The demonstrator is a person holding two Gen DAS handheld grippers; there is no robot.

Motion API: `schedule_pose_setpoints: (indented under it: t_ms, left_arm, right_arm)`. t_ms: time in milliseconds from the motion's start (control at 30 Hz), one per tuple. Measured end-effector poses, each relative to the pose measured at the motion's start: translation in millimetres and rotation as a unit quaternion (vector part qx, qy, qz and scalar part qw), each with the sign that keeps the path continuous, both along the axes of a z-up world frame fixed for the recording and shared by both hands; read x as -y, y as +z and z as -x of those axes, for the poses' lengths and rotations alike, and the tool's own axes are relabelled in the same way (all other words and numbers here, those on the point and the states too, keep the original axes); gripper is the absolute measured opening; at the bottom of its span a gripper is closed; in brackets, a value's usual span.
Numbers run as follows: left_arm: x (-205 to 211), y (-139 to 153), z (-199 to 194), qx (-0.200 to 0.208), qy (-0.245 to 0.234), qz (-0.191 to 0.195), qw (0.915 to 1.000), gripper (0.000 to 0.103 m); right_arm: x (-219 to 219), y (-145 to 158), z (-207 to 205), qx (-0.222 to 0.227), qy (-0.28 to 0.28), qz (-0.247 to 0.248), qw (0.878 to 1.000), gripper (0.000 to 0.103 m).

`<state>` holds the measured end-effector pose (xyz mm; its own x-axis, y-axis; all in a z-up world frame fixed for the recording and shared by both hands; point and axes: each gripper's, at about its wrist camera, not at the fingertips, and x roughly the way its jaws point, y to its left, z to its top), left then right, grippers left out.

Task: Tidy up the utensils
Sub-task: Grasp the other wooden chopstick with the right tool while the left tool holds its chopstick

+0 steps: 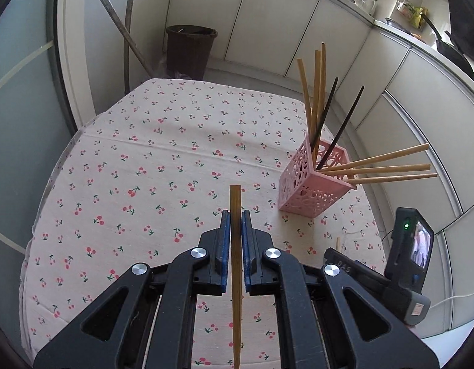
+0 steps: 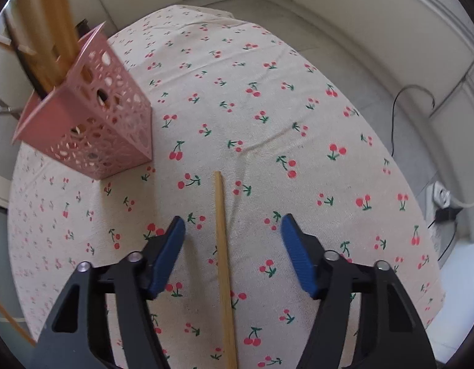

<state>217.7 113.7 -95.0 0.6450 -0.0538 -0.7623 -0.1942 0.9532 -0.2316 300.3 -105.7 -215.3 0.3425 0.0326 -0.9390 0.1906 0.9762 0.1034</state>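
My left gripper (image 1: 236, 215) is shut on a brown wooden chopstick (image 1: 235, 196) and holds it above the cherry-print tablecloth (image 1: 163, 160). A pink perforated holder (image 1: 310, 184) stands to the right with several wooden and black chopsticks in it. In the right wrist view my right gripper (image 2: 233, 224) is open, its blue pads on either side of a light wooden chopstick (image 2: 221, 215) that lies on the cloth (image 2: 267, 107). The pink holder (image 2: 98, 123) stands up and to the left of it. The right gripper's body (image 1: 390, 283) shows at the left view's lower right.
A dark brown bin (image 1: 190, 50) and leaning poles (image 1: 126, 30) stand beyond the table's far edge. White cabinets (image 1: 298, 30) run along the back and right. A cable and power strip (image 2: 442, 196) lie on the floor right of the table.
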Motion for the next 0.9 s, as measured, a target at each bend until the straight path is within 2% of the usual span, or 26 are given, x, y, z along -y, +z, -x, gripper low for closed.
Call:
schedule_pose_setpoints:
  t_ms: [33, 67, 100, 133, 167, 467, 567, 733, 900]
  left_arm:
    - [-0.4, -0.2, -0.1, 0.002, 0.000, 0.000, 1.0000, 0.007]
    - [-1.8, 2.6, 2.1, 0.003, 0.000, 0.000, 1.0000, 0.007]
    - [-2.2, 3.4, 2.3, 0.005, 0.000, 0.001, 1.0000, 0.007]
    - [-2.3, 4.5, 2.8, 0.005, 0.000, 0.001, 1.0000, 0.008]
    - [-1.9, 4.6, 2.8, 0.006, 0.000, 0.000, 1.0000, 0.008]
    - [0.6, 6.4, 4.5, 0.009, -0.004, -0.003, 0.9999, 0.008]
    - [-2.2, 3.8, 2.7, 0.000, -0.013, 0.021, 0.9997, 0.008]
    - [-22.2, -25.6, -15.5, -0.076, 0.005, 0.079, 0.9939, 0.008]
    - [-34.6, -55.1, -31.5, -0.138, 0.041, 0.086, 0.9858, 0.008]
  right_arm:
    - [-2.6, 0.7, 0.7, 0.003, 0.006, 0.007, 1.000, 0.045]
    - [-5.5, 1.5, 1.0, 0.004, 0.015, 0.009, 1.000, 0.031]
    - [-7.1, 1.8, 1.1, 0.004, 0.021, 0.006, 1.000, 0.024]
    - [-8.0, 2.5, 1.5, 0.005, 0.026, 0.004, 1.000, 0.010]
    - [-8.2, 1.8, 2.0, 0.001, 0.033, -0.006, 0.999, 0.006]
    - [-0.3, 17.9, 23.7, 0.023, 0.062, -0.034, 0.997, 0.006]
    - [10.5, 36.7, 33.8, 0.046, 0.068, -0.059, 0.995, 0.006]
    - [29.3, 74.8, 54.2, 0.093, 0.082, -0.097, 0.987, 0.006]
    - [49.5, 110.1, 81.4, 0.138, 0.091, -0.130, 0.978, 0.006]
